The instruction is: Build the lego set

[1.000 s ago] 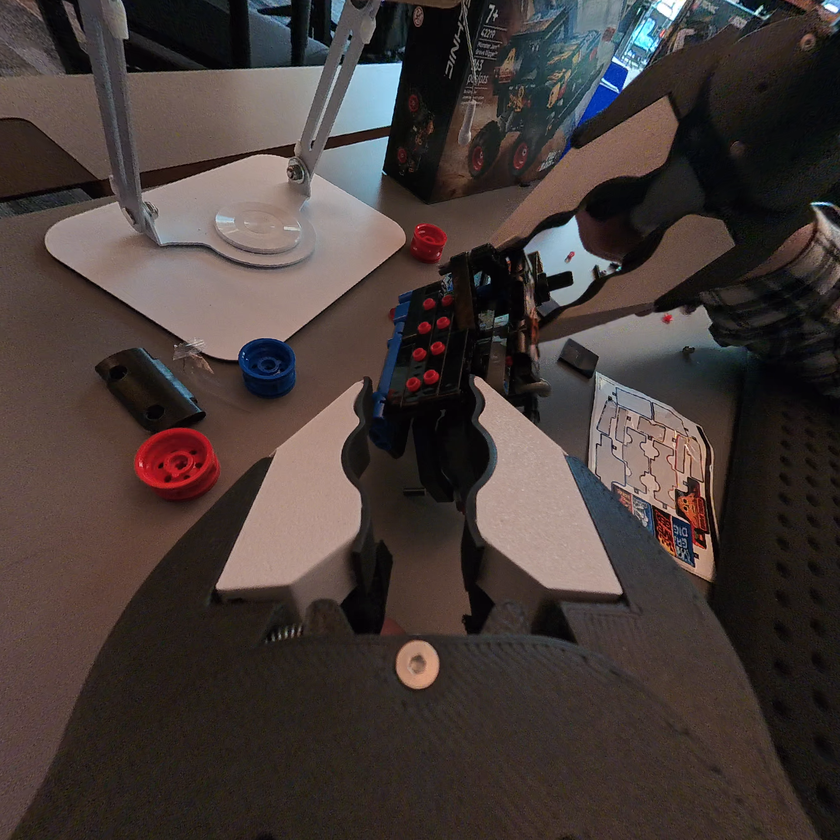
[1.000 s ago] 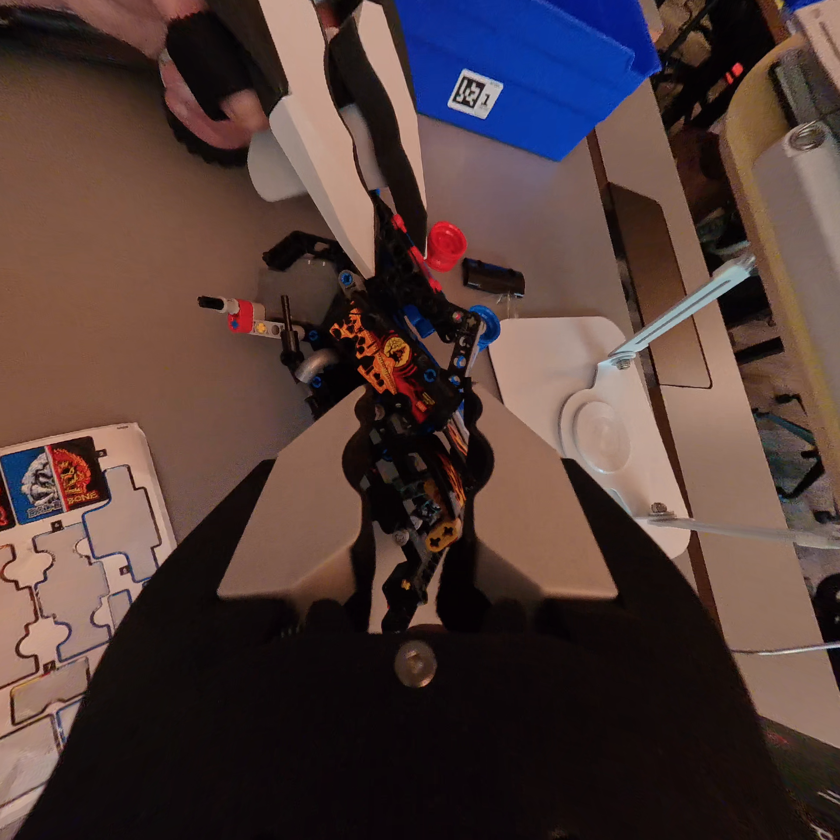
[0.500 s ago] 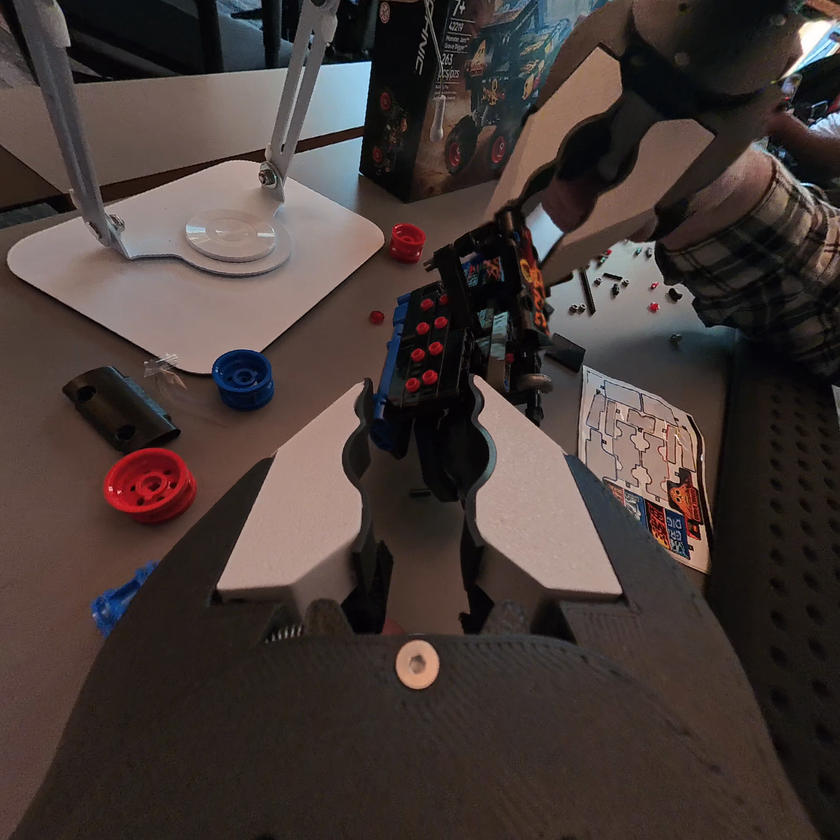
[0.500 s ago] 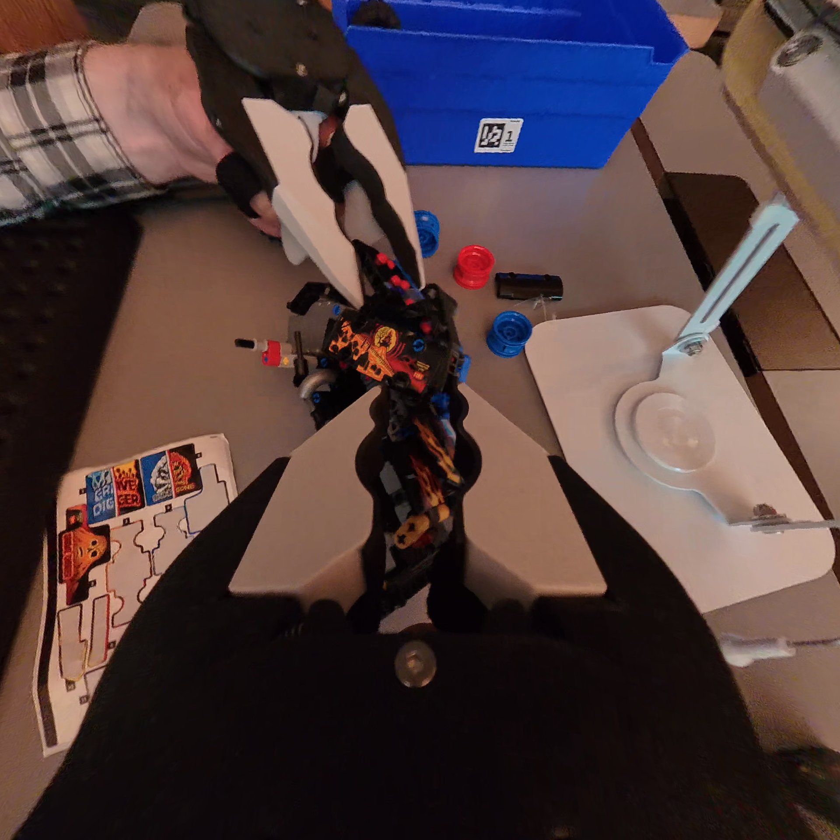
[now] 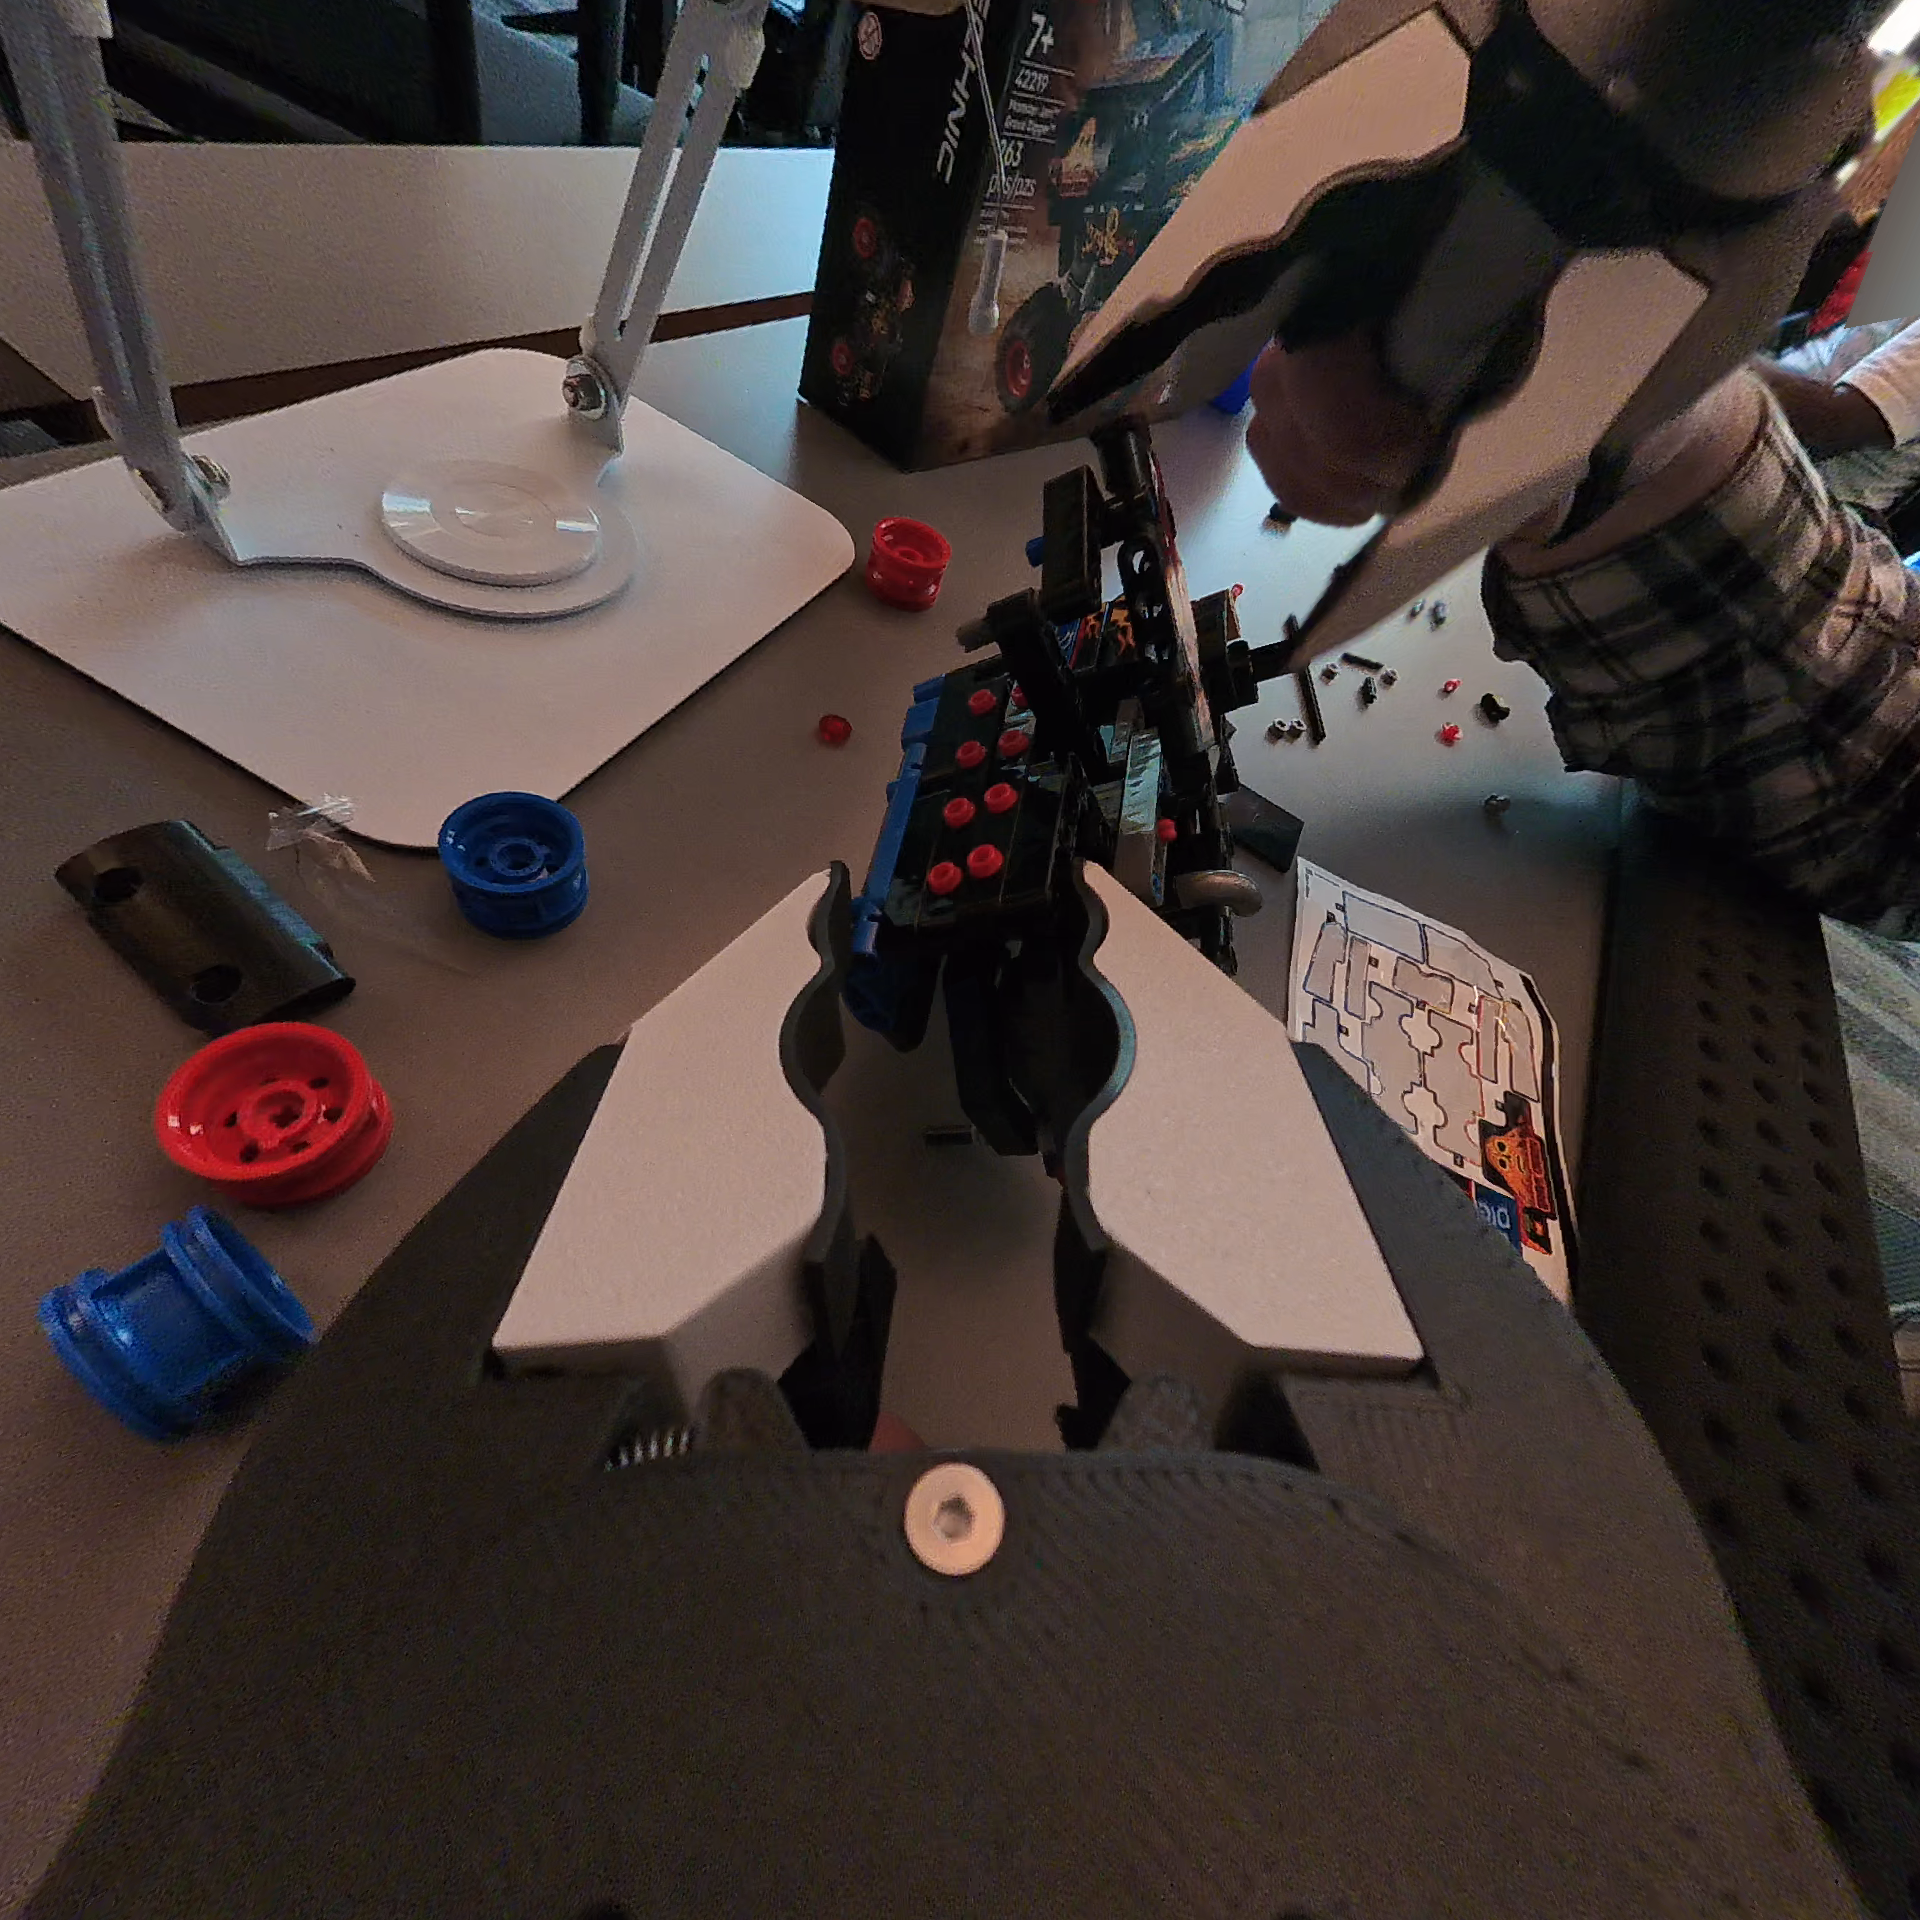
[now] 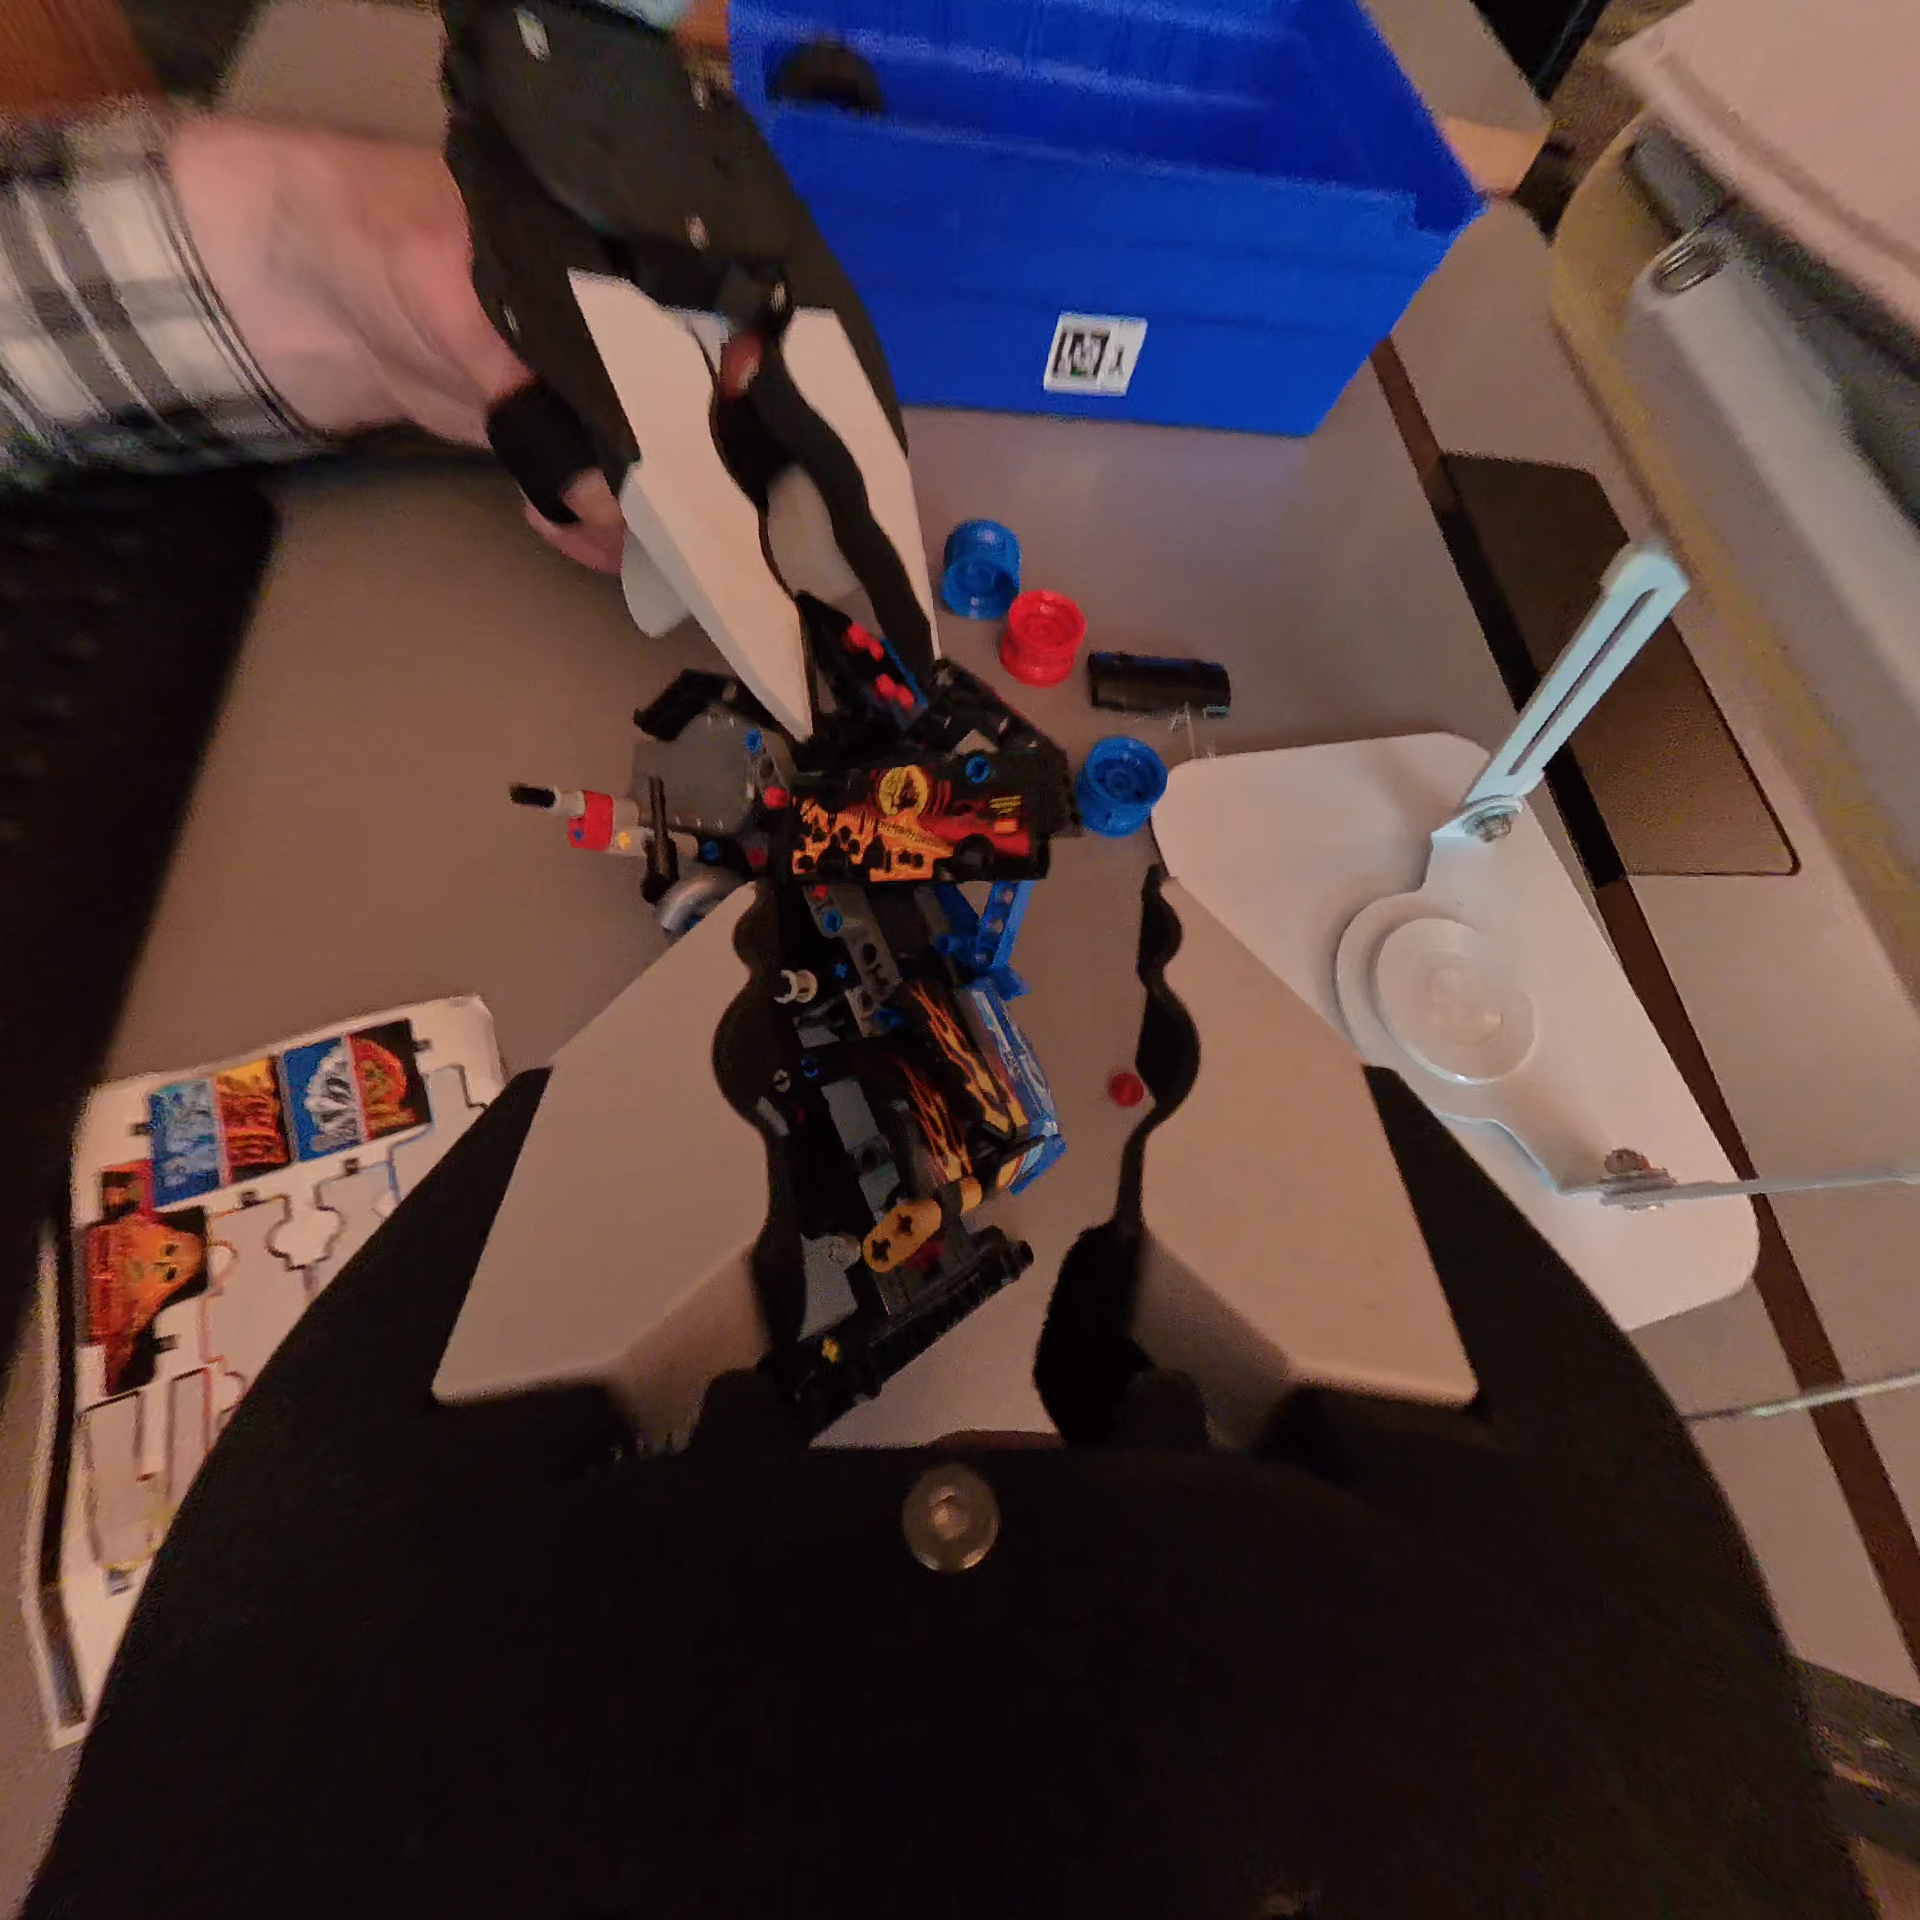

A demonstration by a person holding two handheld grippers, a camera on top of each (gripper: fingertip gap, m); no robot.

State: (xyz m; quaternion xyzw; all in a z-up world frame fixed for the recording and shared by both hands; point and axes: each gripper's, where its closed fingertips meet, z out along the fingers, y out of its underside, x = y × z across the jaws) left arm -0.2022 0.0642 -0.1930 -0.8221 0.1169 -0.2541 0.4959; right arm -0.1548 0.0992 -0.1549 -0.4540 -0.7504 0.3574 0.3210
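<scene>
Right wrist view: right claw (image 6: 951, 935) opened, releasing truck (image 6: 914, 997).

White stand base (image 5: 343, 644), blue bin (image 6: 1101, 197) — grey table (image 5: 62, 1039), perforated black mat (image 5: 1745, 1195)

Black tongs (image 5: 956, 940), white wavy-edged fingers (image 5: 696, 1132), silver screw (image 5: 953, 1521), plaid sleeve (image 5: 1704, 686).

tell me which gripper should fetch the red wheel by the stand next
Right, probably. The right gripper is open around the truck; the left gripper clamps it. The red wheel lies loose.
</scene>
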